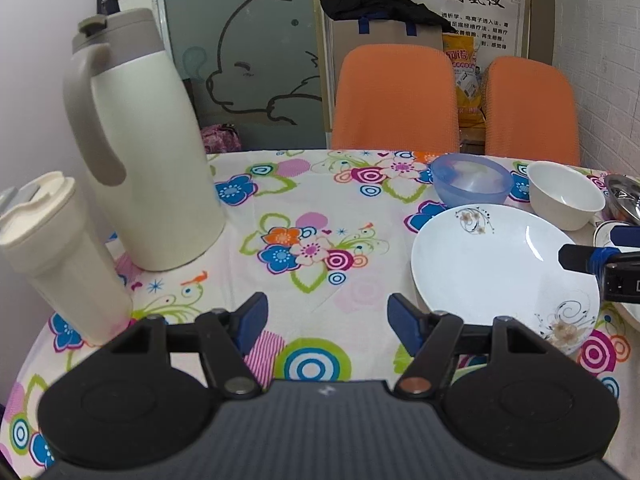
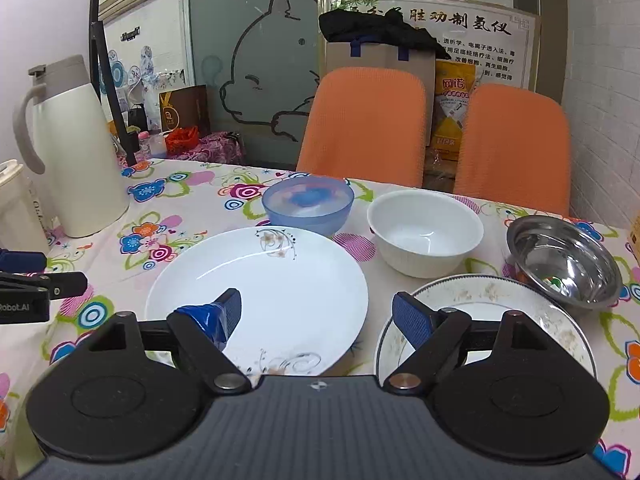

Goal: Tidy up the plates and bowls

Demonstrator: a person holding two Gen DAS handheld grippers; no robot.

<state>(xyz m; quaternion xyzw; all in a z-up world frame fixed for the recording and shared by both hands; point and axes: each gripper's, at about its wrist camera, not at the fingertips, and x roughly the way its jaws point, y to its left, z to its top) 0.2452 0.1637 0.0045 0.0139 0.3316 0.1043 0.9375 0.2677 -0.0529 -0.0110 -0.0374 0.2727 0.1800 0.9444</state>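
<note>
A large white plate (image 1: 500,264) (image 2: 272,288) with flower prints lies on the flowered tablecloth. Behind it stand a translucent blue bowl (image 1: 470,182) (image 2: 308,204) and a white bowl (image 1: 564,196) (image 2: 424,232). Further right sit a steel bowl (image 2: 564,260) and a second plate (image 2: 480,288) with a speckled rim. My left gripper (image 1: 327,304) is open over bare cloth, left of the white plate, nothing between its fingers. My right gripper (image 2: 317,300) is open above the gap between the two plates, holding nothing.
A tall cream thermos jug (image 1: 152,140) (image 2: 76,152) and a cream lidded tumbler (image 1: 56,248) stand at the table's left. Two orange chairs (image 2: 360,124) face the far edge. A wall runs along the right side.
</note>
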